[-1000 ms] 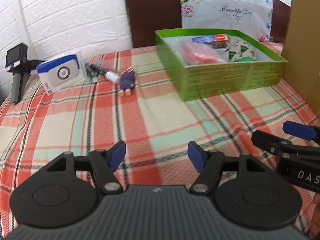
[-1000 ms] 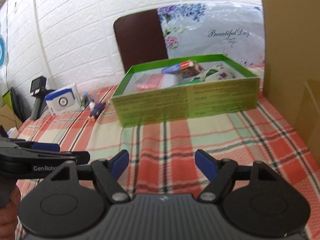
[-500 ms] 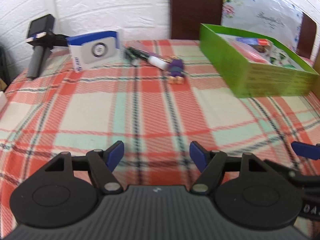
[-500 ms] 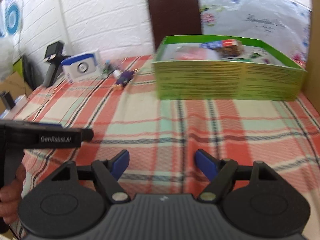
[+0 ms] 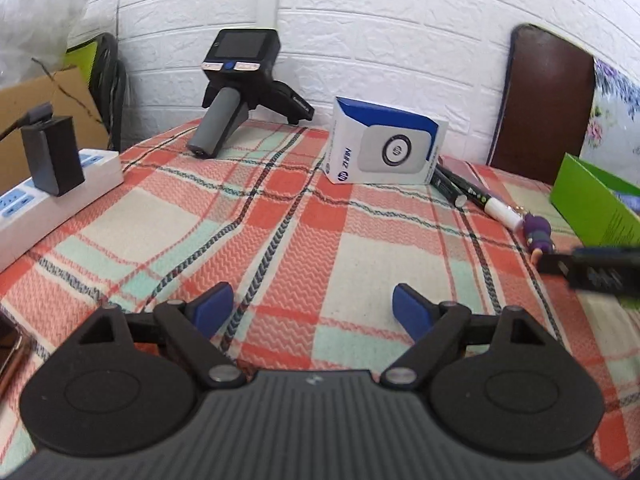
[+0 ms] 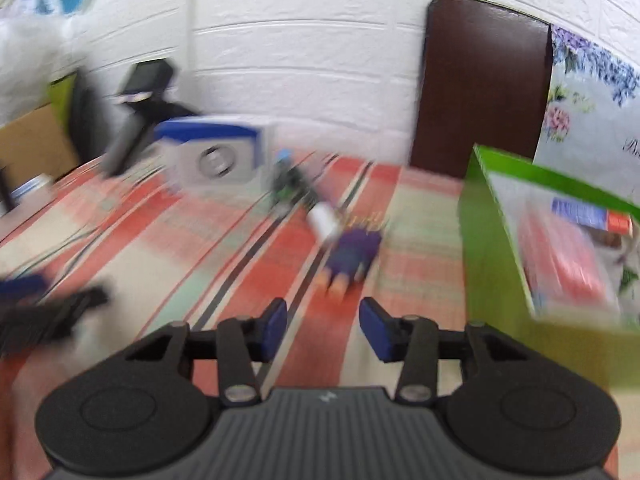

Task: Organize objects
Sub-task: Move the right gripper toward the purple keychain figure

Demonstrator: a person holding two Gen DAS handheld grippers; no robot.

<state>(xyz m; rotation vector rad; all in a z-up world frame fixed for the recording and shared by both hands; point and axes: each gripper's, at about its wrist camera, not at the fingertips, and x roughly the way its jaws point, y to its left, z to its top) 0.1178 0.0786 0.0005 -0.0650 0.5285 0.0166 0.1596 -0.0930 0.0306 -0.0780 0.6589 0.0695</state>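
Currently, the left hand-held gripper (image 5: 312,306) is released, its jaws just widened over bare plaid table (image 5: 280,208). The right hand-held gripper (image 6: 323,322), jaws just narrowed and gripping nothing, faces the purple figure (image 6: 352,254), which lies near the green box (image 6: 486,248), left of it.

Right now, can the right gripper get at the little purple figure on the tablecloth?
Probably yes: the right gripper is empty, jaws just narrowed, pointing at the purple figure; only bare tablecloth lies between.
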